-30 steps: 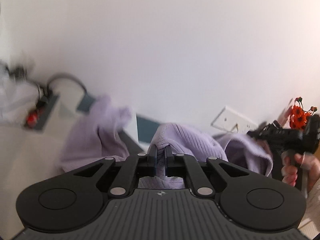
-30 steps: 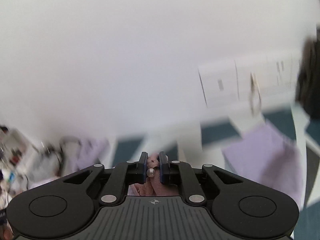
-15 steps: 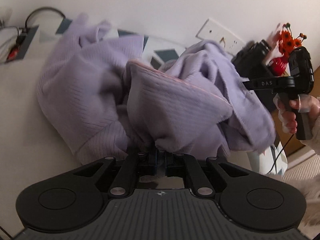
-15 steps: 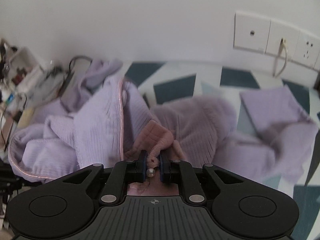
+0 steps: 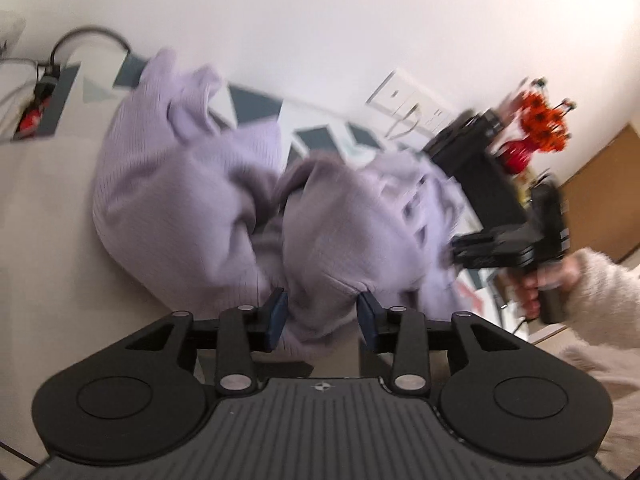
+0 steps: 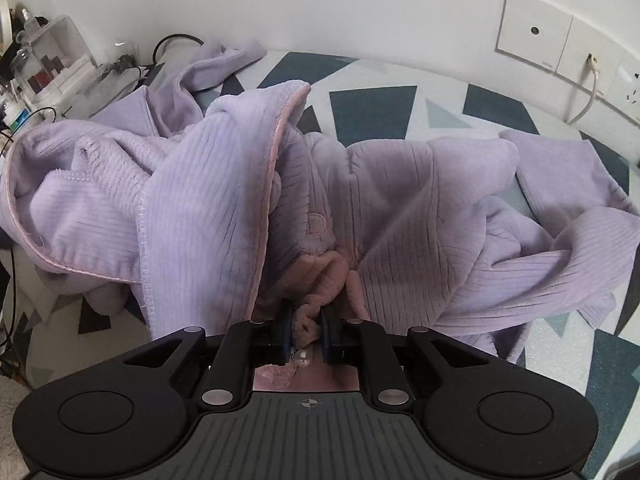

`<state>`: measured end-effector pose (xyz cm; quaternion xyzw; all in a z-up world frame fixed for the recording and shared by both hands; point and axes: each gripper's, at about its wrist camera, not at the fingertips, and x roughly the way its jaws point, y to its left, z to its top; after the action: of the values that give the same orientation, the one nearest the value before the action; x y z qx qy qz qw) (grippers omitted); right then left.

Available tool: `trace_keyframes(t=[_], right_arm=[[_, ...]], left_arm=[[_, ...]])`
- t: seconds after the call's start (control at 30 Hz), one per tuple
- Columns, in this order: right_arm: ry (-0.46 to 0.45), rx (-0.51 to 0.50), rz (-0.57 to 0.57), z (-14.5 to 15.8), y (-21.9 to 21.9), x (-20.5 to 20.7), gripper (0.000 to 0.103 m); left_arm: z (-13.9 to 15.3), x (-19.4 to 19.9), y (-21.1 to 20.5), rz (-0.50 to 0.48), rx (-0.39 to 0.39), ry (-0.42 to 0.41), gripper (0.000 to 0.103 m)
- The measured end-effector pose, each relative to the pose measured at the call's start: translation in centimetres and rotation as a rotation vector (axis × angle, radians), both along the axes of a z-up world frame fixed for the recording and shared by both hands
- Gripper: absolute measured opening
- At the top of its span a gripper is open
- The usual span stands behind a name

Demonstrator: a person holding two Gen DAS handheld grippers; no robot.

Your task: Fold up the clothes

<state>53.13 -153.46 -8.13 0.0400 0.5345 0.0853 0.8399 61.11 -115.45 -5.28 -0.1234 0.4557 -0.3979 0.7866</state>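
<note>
- White wall and a geometric teal-and-white mat [image 6: 372, 108] back the scene; the ribbed lilac fleece garment [image 6: 208, 184] lies crumpled across it.
- Right gripper [image 6: 306, 332] pinches the pink trim [image 6: 320, 280]; left gripper [image 5: 322, 312] is spread, fabric loose between its fingers.
- Risk: pulling by the one pinch may drag the whole heap, bunching it further.
- Obstacles: a clear plastic organiser [image 6: 56, 60] and black cables [image 6: 172, 40] crowd the far left; a smaller lilac piece [image 6: 560, 172] lies far right.
</note>
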Motion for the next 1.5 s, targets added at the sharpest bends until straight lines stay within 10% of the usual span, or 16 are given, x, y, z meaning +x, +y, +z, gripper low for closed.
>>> trace_keyframes(t=[0.23, 0.43, 0.5, 0.63, 0.93, 1.1, 1.2, 1.27, 1.37, 1.5], right_arm=[[-0.011, -0.061, 0.031, -0.7, 1.3, -0.3, 0.016], [-0.027, -0.078, 0.019, -0.7, 1.7, -0.6, 0.017], [-0.027, -0.066, 0.024, -0.1, 1.4, -0.4, 0.022], [-0.015, -0.036, 0.081, 2.5, 0.9, 0.2, 0.058], [-0.173, 0.018, 0.07, 8.4, -0.5, 4.9, 0.081], [-0.121, 0.073, 0.03, 5.7, 0.2, 10.0, 0.081], [-0.019, 0.055, -0.009, 2.2, 0.4, 11.8, 0.079], [0.045, 0.079, -0.027, 0.3, 0.1, 12.0, 0.052], [-0.007, 0.064, -0.068, 1.4, -0.3, 12.2, 0.02], [-0.211, 0.013, -0.155, 6.3, -1.5, 11.9, 0.013]], left_arm=[[2.2, 3.9, -1.2, 0.076, -0.102, -0.061, 0.047], [-0.9, 6.8, -7.6, 0.051, 0.077, -0.024, 0.036], [-1.7, 6.5, -8.7, 0.038, 0.101, -0.021, 0.017], [-2.8, 5.1, -9.5, 0.011, 0.105, -0.027, 0.015], [-3.7, 4.1, -9.0, 0.069, 0.081, 0.006, 0.016], [-4.1, 3.6, -8.7, 0.105, 0.067, 0.024, 0.016], [-4.3, 3.5, -8.5, 0.13, 0.058, 0.035, 0.016], [-3.9, 4.2, -8.5, 0.161, 0.052, 0.04, 0.012], [-1.8, 6.4, -8.6, 0.217, 0.03, -0.013, 0.01], [3.7, 9.3, -7.9, 0.293, -0.039, -0.17, 0.01]])
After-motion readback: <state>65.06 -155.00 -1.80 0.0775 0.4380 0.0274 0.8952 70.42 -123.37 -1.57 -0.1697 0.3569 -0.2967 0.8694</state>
